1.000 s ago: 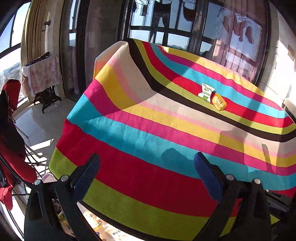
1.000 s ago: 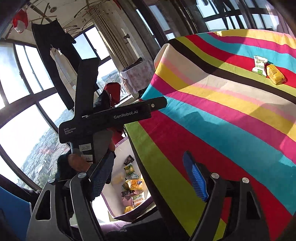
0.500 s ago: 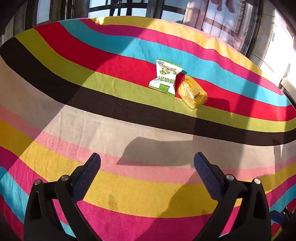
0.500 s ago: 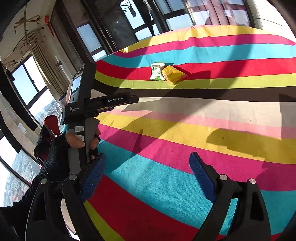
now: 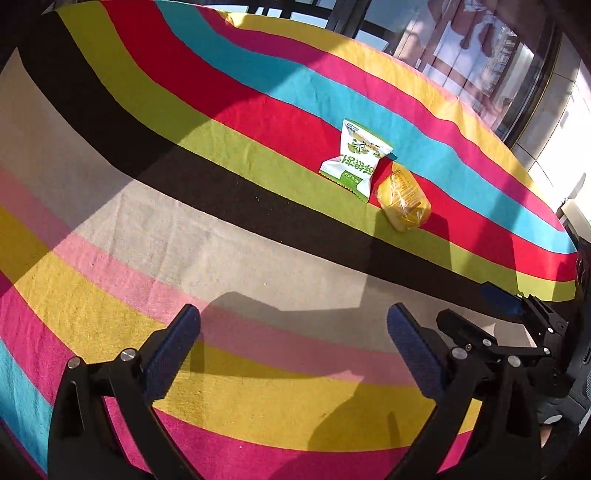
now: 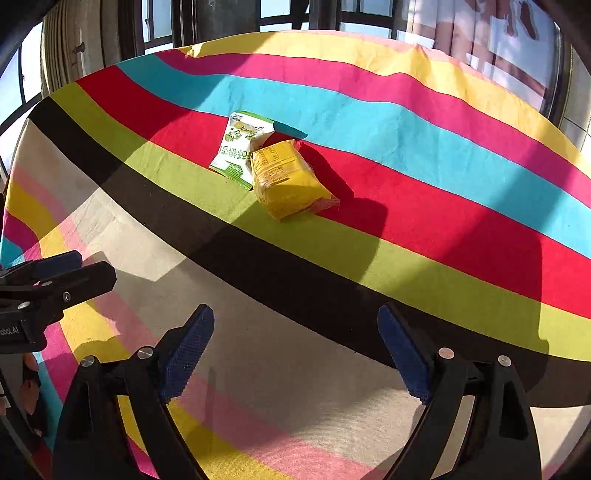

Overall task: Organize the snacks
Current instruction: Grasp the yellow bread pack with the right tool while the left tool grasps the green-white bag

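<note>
right claw (image 6: 295, 354): standing wide, nothing between its blue pads, hovering over the beige stripe on the near side of the yellow packet.
left claw (image 5: 293, 347): also gaping wide and empty, hanging over the pink and beige stripes, well short of the yellow packet.
yellow packet (image 6: 290, 181): lying on the red and lime stripes, its left edge touching or overlapping the green-and-white packet (image 6: 242, 147).
risk, double grab: wide pads closing on the yellow packet are likely catching the neighbour too, since the two are pressed together.
risk, slip: the glossy wrapper is looking puffy and slick; a pinch on its bulge may be squeezing it out sideways.
risk, cloth: the striped cloth (image 6: 424, 122) is lying loose; pads coming in low may be snagging and dragging it.
risk, claws: both are working close beside each other and may be colliding.
desk: covered fully by the cloth, hard sun and sharp shadows crossing it.
room: tall windows (image 6: 280, 13) standing beyond the yellow packet.
</note>
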The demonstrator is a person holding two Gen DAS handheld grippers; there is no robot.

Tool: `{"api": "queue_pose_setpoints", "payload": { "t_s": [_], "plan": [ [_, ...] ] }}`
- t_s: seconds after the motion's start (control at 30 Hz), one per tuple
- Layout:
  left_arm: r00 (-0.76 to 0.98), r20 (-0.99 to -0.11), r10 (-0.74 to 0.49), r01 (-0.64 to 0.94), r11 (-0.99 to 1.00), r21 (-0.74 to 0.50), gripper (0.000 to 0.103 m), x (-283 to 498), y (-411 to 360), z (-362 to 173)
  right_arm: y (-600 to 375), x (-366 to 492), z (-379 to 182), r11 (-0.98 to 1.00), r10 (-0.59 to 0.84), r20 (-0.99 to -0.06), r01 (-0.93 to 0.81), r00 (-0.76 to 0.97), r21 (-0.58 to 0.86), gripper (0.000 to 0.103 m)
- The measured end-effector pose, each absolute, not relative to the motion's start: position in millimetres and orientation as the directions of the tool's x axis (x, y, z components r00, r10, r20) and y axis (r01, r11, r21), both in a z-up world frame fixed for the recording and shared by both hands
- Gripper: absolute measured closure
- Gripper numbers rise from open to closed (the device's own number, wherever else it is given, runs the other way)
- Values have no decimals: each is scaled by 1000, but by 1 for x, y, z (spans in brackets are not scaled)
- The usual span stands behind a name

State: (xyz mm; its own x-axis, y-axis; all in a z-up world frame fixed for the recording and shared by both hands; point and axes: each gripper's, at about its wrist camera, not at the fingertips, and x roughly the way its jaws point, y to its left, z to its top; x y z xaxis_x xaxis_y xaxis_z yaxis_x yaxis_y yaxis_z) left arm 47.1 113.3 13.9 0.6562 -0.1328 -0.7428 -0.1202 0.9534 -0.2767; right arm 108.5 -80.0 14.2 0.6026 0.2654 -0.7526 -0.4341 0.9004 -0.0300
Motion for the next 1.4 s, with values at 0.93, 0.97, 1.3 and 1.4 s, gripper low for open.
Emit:
{"api": "queue_pose_setpoints", "payload": {
  "t_s": [0.93, 0.97, 1.3, 1.4],
  "plan": [
    [654, -746, -127, -119, 956, -267, 2, 49, 111, 12, -171, 23, 16, 914, 330, -745, -394, 580, 98, 55],
    [653, -747, -125, -119, 957, -264, 2, 49, 110, 12, -175, 20, 18, 916, 328, -735, -391, 593, 94, 55],
    [588, -799, -128, -277, 896, -347, 2, 69, 118, 17, -170, 22, 17, 907, 374, -717, -392, 588, 151, 54],
    [583, -755, -298, -367, 733, -573, 2, 98, 120, 16, -171, 19, 18, 909, 376, -708, -387, 598, 157, 54]
  ]
}}
